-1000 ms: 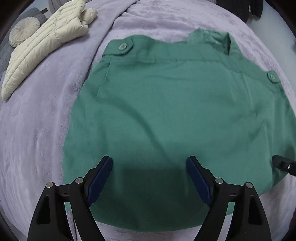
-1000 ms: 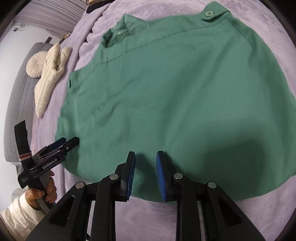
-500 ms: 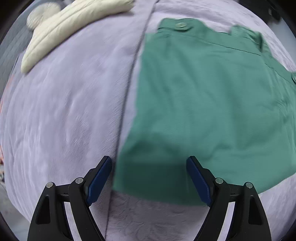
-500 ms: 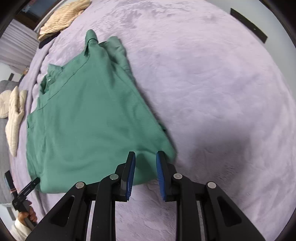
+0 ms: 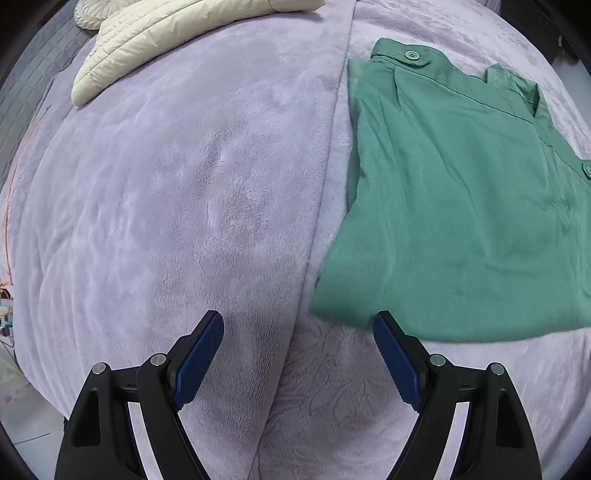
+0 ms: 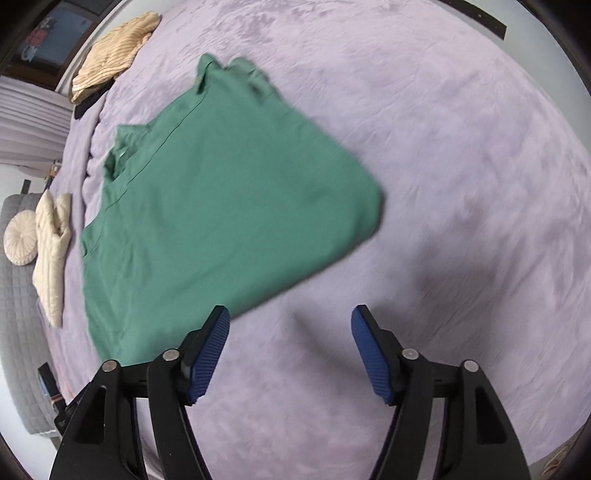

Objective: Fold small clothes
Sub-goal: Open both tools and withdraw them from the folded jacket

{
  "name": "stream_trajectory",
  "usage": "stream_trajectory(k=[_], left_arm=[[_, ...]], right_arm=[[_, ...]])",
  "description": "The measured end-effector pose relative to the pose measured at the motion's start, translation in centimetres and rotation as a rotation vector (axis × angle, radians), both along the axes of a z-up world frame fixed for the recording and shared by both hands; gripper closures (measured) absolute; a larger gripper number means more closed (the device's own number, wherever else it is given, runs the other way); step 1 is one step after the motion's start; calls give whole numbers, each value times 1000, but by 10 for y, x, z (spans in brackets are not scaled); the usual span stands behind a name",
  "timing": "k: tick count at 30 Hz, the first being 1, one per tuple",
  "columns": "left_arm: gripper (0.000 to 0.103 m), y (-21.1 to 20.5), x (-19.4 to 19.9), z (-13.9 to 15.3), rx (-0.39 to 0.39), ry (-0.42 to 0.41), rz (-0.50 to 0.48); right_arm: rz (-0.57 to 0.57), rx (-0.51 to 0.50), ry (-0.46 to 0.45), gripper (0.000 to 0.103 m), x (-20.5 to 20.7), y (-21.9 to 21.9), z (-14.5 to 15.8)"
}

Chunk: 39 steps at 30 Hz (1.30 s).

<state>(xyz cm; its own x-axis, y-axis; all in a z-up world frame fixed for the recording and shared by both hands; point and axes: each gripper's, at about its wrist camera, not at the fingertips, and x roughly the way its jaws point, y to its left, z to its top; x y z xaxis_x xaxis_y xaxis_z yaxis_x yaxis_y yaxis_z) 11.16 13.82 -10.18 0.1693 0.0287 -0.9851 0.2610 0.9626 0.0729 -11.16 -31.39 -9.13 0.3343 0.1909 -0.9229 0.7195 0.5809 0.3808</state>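
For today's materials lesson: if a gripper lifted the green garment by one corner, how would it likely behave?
The green garment would probably droop, since it lies flat with soft creases. It looks thin, so likely light. Its layers may well slide apart, as nothing visibly holds them together.

I see the green shirt [image 5: 454, 206] as thin, matt woven cloth with glossy plastic buttons. Under it, the lilac blanket [image 5: 192, 206] looks plush and velvety. Beyond the shirt, my cream quilted jacket [image 5: 155, 33] has a faint sheen. My left gripper [image 5: 298, 363] shows matt black plastic, ribbed blue pads and metal pins.
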Motion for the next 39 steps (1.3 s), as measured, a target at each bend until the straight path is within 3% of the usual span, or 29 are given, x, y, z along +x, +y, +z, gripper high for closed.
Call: stream_trajectory(k=[14,20,22,26,29,39], left_arm=[[19,7,-55,30,-57,48,-87],[19,9,-61,48,-143,14,-78],[0,14,-54,52,-164,3,-73],[0,24,-52,63,-207,-44,-66],[0,27,-42,60,-225,-27,-58],[0,40,-13,21,-137,8,-2]], right_arm=[[120,121,1,23,31,106,-6],[155,132,-11,21,42,128,1],[165,132,-11,20,44,131,2],[183,137,-8,20,49,140,4],[186,155,-10,20,52,146,2],[212,271,-61,20,77,180,-15]])
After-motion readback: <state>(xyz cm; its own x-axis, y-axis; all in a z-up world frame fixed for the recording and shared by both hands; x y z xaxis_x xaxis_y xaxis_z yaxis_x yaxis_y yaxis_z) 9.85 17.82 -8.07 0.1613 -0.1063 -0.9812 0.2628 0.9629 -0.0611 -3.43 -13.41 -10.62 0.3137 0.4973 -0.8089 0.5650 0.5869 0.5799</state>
